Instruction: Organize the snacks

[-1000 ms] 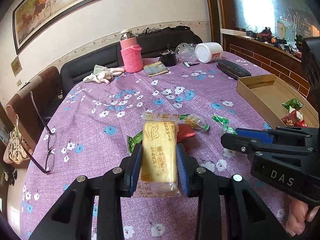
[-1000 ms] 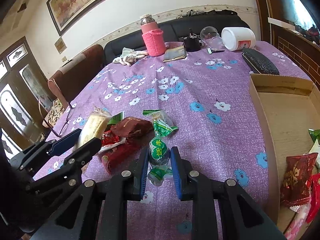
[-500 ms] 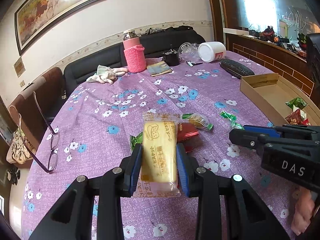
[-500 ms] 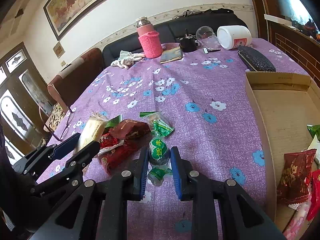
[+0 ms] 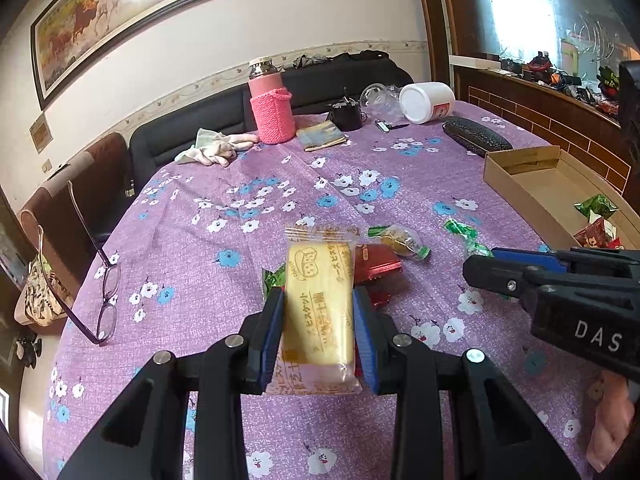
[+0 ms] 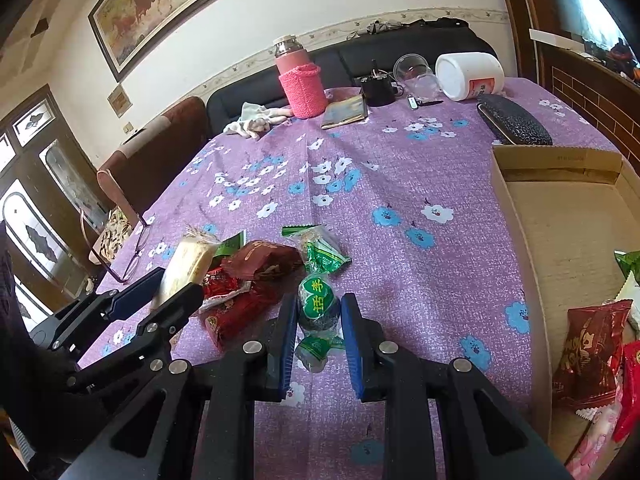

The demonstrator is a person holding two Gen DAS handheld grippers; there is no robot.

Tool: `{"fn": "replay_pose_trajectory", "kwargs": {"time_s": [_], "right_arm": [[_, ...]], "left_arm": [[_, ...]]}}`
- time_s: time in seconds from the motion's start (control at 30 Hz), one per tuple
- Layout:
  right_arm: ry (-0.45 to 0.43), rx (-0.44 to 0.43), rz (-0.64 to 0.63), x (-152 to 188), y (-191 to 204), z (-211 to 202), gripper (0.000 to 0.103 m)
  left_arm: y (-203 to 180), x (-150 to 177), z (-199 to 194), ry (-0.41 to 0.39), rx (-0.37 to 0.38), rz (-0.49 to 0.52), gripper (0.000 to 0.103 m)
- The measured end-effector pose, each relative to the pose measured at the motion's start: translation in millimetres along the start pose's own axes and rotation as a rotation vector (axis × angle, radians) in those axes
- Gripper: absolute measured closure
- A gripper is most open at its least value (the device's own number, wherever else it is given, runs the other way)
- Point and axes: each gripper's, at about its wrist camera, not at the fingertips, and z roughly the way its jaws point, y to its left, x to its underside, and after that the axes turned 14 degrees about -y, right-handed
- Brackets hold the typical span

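My left gripper (image 5: 319,332) is shut on a yellow biscuit packet (image 5: 320,304), held above the purple flowered tablecloth (image 5: 240,208). My right gripper (image 6: 319,332) is shut on a small round candy in a green and white wrapper (image 6: 318,300). In the right wrist view the left gripper (image 6: 168,292) shows at the left with the yellow packet (image 6: 188,260) in it. Loose snacks lie between them: red packets (image 6: 240,300), a brown packet (image 6: 260,256), green wrapped sweets (image 6: 320,248). A cardboard box (image 6: 520,240) at the right holds several snack packets (image 6: 588,348).
At the far end stand a pink flask (image 5: 270,106), a white jar on its side (image 5: 426,98), a black cup (image 5: 346,114), a cloth (image 5: 216,148) and a black case (image 5: 476,136). Glasses (image 5: 104,292) lie at the left table edge. A hand (image 5: 612,420) shows at the lower right.
Both views have shifted only slightly; both grippers keep hold of their snacks and the things on the table lie as before.
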Motion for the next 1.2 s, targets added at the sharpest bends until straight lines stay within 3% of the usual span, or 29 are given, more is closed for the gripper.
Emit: {"fn": "replay_pose_trajectory", "kwargs": {"time_s": [1.2], "right_arm": [[-0.003, -0.003, 0.002, -0.9, -0.3, 0.1, 0.079]], "left_arm": [[-6.3, -2.0, -2.2, -0.016, 0.007, 0.018, 0.070]]}}
